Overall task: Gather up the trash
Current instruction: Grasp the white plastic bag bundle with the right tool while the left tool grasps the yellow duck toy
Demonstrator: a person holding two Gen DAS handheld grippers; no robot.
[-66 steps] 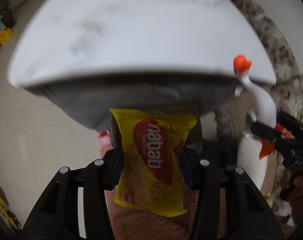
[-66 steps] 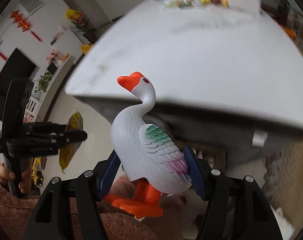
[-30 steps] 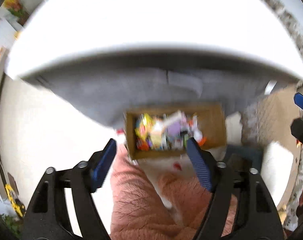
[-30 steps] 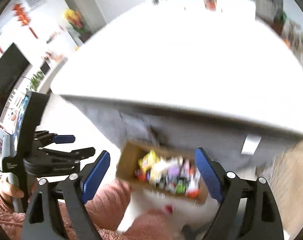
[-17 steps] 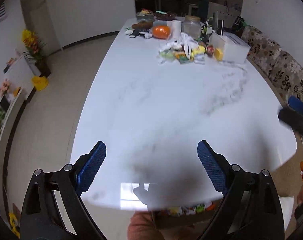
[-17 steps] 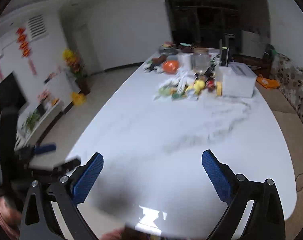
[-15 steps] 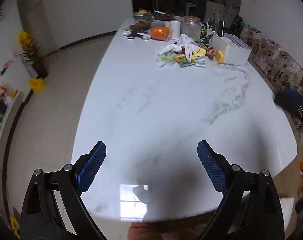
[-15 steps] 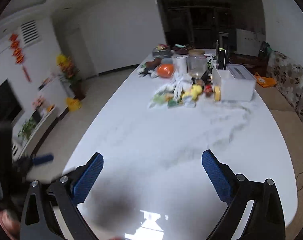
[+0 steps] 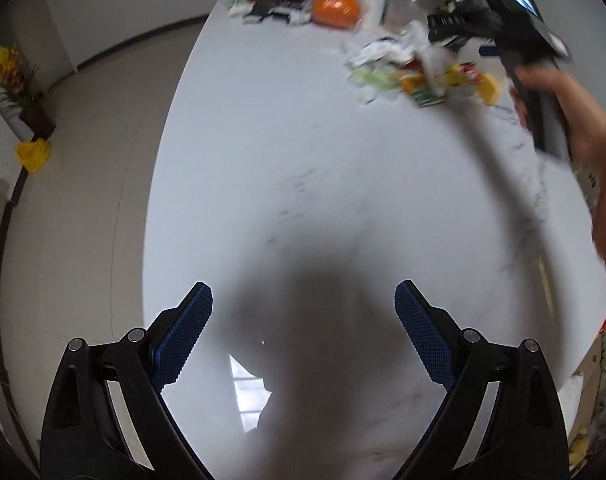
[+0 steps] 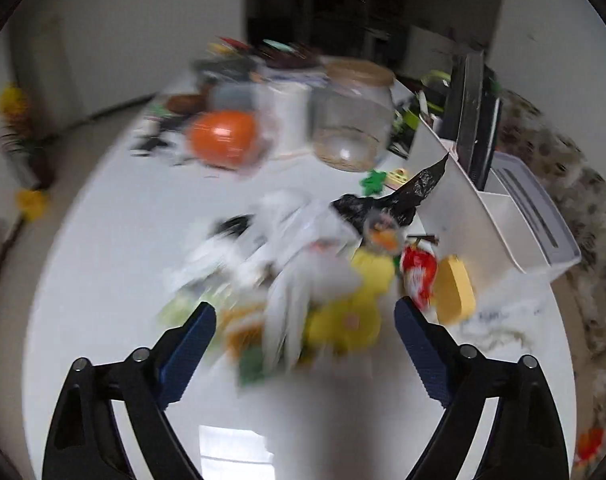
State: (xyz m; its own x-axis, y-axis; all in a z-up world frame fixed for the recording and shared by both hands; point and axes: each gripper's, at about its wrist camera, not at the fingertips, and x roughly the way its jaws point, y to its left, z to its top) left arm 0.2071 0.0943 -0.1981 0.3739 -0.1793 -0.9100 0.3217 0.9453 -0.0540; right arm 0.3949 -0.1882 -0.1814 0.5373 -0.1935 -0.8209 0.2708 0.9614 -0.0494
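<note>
A blurred pile of wrappers and crumpled white paper (image 10: 303,280) lies on the white marble table (image 10: 103,280), also at the far right in the left wrist view (image 9: 407,68). My right gripper (image 10: 305,336) is open and empty, hovering just before the pile. It shows in the left wrist view as a black body held in a hand (image 9: 531,40) over the pile. My left gripper (image 9: 303,332) is open and empty above the table's near end.
An orange ball (image 10: 223,140), a glass jar (image 10: 353,120) and a white box (image 10: 503,216) stand behind the pile. The floor (image 9: 83,200) lies left of the table. A patterned sofa (image 10: 583,216) is at the right.
Both grippers let go of the wafer packet and the toy goose over a cardboard box under the table, then rose. The right gripper has since moved forward to the trash pile.
</note>
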